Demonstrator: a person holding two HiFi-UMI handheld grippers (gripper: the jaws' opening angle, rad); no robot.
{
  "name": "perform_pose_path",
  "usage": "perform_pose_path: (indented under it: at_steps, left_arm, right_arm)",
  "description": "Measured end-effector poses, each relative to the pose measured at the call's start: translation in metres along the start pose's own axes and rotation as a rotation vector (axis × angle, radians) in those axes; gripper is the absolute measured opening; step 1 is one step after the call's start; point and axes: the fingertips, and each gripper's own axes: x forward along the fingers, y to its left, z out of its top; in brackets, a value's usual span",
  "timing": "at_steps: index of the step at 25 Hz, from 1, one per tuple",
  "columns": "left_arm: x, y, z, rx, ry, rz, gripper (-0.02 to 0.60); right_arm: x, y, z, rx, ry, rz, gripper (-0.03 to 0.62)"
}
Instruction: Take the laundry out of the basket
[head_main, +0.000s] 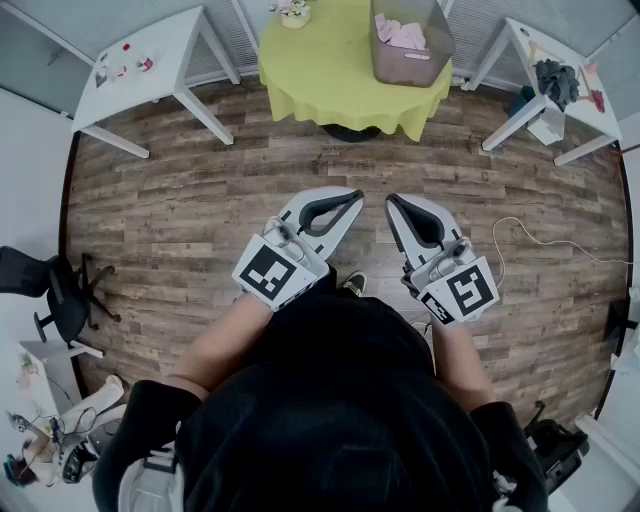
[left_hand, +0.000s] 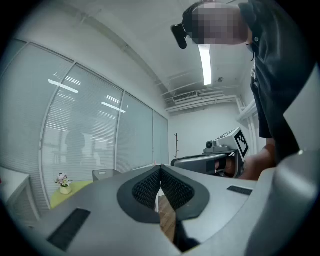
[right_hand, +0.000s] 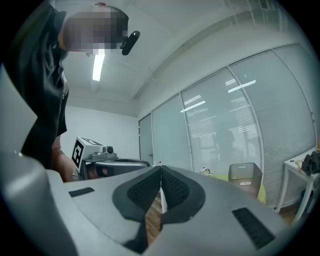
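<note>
Your left claw (left_hand: 160, 167) is closed, its ribbed pads (left_hand: 145, 189) pressed together at the tip with nothing between them; your right claw (right_hand: 161, 168) is closed the same way and holds nothing. Both claws point level and forward, side by side in front of you; their tips are near each other but apart, above the wooden floor (head_main: 200, 210); from each gripper view you can see the other claw just alongside.

Well ahead of both claws stands the round bench (head_main: 320, 75), covered with a green cloth; the grey basket (head_main: 405, 68) sits on it towards its right side. The laundry (head_main: 402, 35), pink pieces, lies inside the basket, and neither claw touches it. A small flower pot (head_main: 293, 12) stands on the same bench, to the left of the basket and apart from it.

Further out, the left white bench (head_main: 160, 45) carries a few small things too tiny to make out; the right white bench (head_main: 600, 115) carries a heap of dark clothes (head_main: 557, 80). A black office chair (head_main: 55, 290) stands at the left edge of the floor; a thin cable (head_main: 520, 235) lies on the floor to the right of your right claw.
</note>
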Motion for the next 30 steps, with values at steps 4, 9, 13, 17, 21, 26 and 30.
perform_pose_path:
  at_steps: [4, 9, 13, 17, 21, 26, 30]
  left_arm:
    - [0.002, -0.003, 0.000, -0.005, -0.001, -0.005, 0.009]
    - [0.011, -0.007, 0.003, -0.004, 0.003, -0.005, 0.009]
    - [0.020, -0.009, -0.001, 0.006, 0.048, -0.014, 0.009]
    - [0.032, -0.010, 0.004, 0.004, 0.054, -0.013, 0.009]
    - [0.050, -0.011, 0.012, 0.012, 0.042, -0.035, 0.009]
    - [0.077, 0.000, 0.015, 0.003, 0.034, -0.046, 0.009]
    - [0.107, 0.015, 0.018, 0.003, 0.007, -0.064, 0.009]
  right_arm:
    - [-0.002, 0.001, -0.001, -0.009, 0.008, -0.003, 0.023]
    - [-0.009, -0.006, 0.001, -0.021, 0.013, -0.019, 0.023]
    - [-0.016, -0.016, 0.003, -0.037, 0.022, -0.041, 0.025]
    - [-0.020, -0.027, 0.008, -0.062, 0.020, -0.053, 0.025]
    - [-0.021, -0.043, 0.014, -0.073, 0.011, -0.059, 0.025]
    - [-0.016, -0.071, 0.016, -0.084, 0.015, -0.079, 0.025]
    - [-0.008, -0.103, 0.016, -0.098, 0.027, -0.094, 0.025]
